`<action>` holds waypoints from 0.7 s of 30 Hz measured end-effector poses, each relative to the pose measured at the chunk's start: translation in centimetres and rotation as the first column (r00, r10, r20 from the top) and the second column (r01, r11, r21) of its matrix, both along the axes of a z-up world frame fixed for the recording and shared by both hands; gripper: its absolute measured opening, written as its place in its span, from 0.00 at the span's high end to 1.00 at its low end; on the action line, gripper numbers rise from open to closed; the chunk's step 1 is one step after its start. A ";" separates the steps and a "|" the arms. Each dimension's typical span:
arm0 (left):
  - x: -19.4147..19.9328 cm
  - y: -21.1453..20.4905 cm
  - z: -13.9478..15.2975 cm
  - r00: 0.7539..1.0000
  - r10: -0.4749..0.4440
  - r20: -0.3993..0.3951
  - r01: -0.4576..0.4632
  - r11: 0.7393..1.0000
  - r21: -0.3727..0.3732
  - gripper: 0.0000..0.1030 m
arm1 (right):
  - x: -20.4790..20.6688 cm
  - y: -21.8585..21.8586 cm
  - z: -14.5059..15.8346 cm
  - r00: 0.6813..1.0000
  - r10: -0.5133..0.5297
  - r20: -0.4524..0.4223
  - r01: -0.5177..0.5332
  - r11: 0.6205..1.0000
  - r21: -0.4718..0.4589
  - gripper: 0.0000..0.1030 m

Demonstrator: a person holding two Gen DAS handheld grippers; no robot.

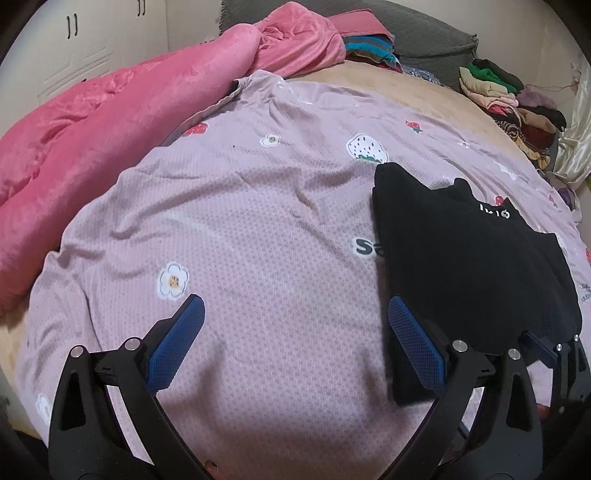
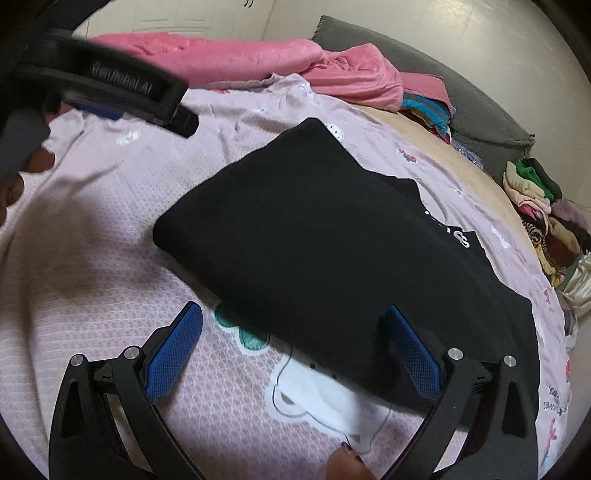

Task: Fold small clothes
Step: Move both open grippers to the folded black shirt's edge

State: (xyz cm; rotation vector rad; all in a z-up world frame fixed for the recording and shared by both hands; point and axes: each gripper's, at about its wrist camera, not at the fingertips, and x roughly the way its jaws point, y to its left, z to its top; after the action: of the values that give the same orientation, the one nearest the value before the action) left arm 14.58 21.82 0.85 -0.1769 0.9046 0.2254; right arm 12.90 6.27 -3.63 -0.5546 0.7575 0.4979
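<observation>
A black garment (image 1: 472,258) with white lettering lies folded flat on the lilac patterned sheet (image 1: 240,221). In the left wrist view it sits to the right of my left gripper (image 1: 295,314), which is open and empty, its right finger at the garment's near left edge. In the right wrist view the black garment (image 2: 332,240) fills the middle. My right gripper (image 2: 293,321) is open and empty, hovering at the garment's near edge. The left gripper also shows in the right wrist view (image 2: 110,92) at the upper left, blurred.
A pink blanket (image 1: 92,140) is bunched along the left and back of the bed. A grey pillow (image 1: 424,33) lies at the back. Piles of mixed clothes (image 1: 509,99) sit at the right edge. A white wardrobe (image 1: 74,44) stands behind.
</observation>
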 end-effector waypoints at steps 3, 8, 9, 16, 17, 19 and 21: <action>0.6 0.2 0.0 1.000 -0.001 -0.005 0.001 1.000 0.008 0.09 | 0.5 0.7 -0.5 1.000 0.007 0.021 -0.006 1.000 -0.028 0.04; 1.8 0.5 -0.2 1.000 -0.002 -0.013 0.002 1.000 0.020 0.09 | 1.5 2.1 -1.2 0.998 0.020 0.066 -0.015 0.996 -0.086 0.04; 2.1 0.6 -0.1 1.000 -0.002 -0.013 0.002 1.000 0.024 0.09 | 1.8 2.4 -1.4 0.997 0.020 0.068 -0.014 0.995 -0.095 0.04; 4.3 0.8 0.2 1.000 -0.013 -0.023 0.014 0.999 0.034 0.09 | 3.7 3.5 -1.6 0.994 -0.002 0.109 0.013 0.995 -0.104 0.06; 4.6 0.8 0.3 1.000 -0.014 -0.023 0.014 0.999 0.031 0.09 | 3.7 3.5 -1.4 0.992 -0.005 0.126 0.018 0.995 -0.100 0.09; 5.2 0.7 0.3 0.999 -0.018 -0.026 0.019 1.000 0.008 0.09 | 3.5 3.3 -0.9 0.991 0.007 0.135 0.002 0.998 -0.068 0.26; 5.7 0.7 0.3 0.999 -0.024 -0.033 0.023 0.999 -0.032 0.09 | 3.2 2.8 -0.3 0.989 0.014 0.149 -0.010 1.000 -0.030 0.41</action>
State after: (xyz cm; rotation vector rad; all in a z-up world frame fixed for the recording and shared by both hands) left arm 20.26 22.52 1.13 -0.1921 0.9436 0.1927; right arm 16.08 9.08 -3.98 -0.6167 0.6197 0.4516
